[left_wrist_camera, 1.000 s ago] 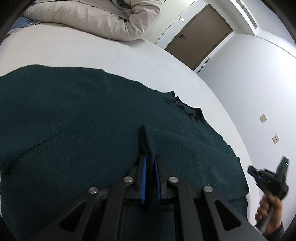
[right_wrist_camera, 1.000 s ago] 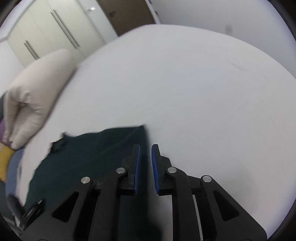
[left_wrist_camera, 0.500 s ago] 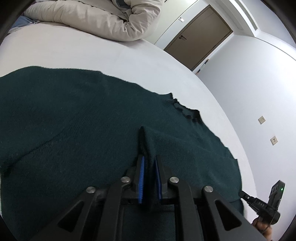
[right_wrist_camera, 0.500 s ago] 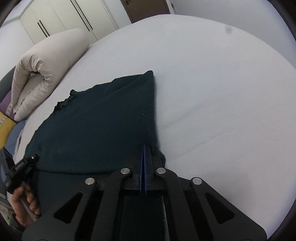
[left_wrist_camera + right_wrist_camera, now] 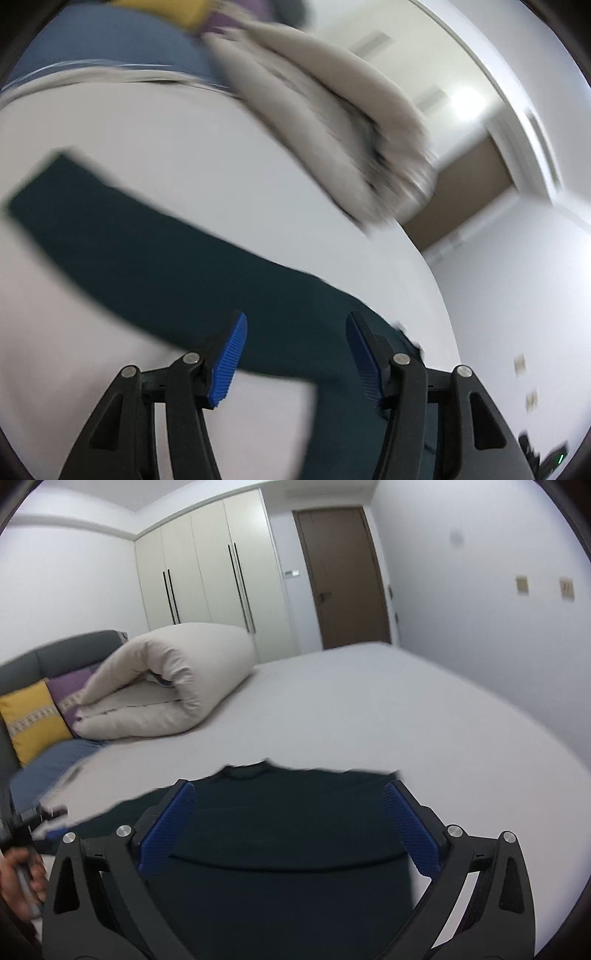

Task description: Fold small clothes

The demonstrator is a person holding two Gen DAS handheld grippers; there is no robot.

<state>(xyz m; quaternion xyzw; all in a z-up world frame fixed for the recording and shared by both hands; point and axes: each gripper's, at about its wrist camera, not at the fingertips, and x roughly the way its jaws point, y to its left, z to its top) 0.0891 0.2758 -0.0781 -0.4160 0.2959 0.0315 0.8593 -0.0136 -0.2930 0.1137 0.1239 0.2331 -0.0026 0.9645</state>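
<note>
Right wrist | right gripper point(image 5: 291, 827) jaws just opened | above sweater point(image 5: 288, 853)

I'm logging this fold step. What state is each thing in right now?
Left hand-held gripper: open, jaws just opened, gripping nothing.
Right hand-held gripper: wide open, just released.
Dark green sweater: lying on the bed, bottom folded up.
Duvet: rolled up.
Door: closed.
Wardrobe: closed.

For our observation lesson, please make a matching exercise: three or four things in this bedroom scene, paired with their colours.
Things:
1. sweater
2. rolled duvet
3. door
4. square cushion

Colours:
A. brown
B. yellow
C. dark green
D. cream

Pairs: 1-C, 2-D, 3-A, 4-B
</note>
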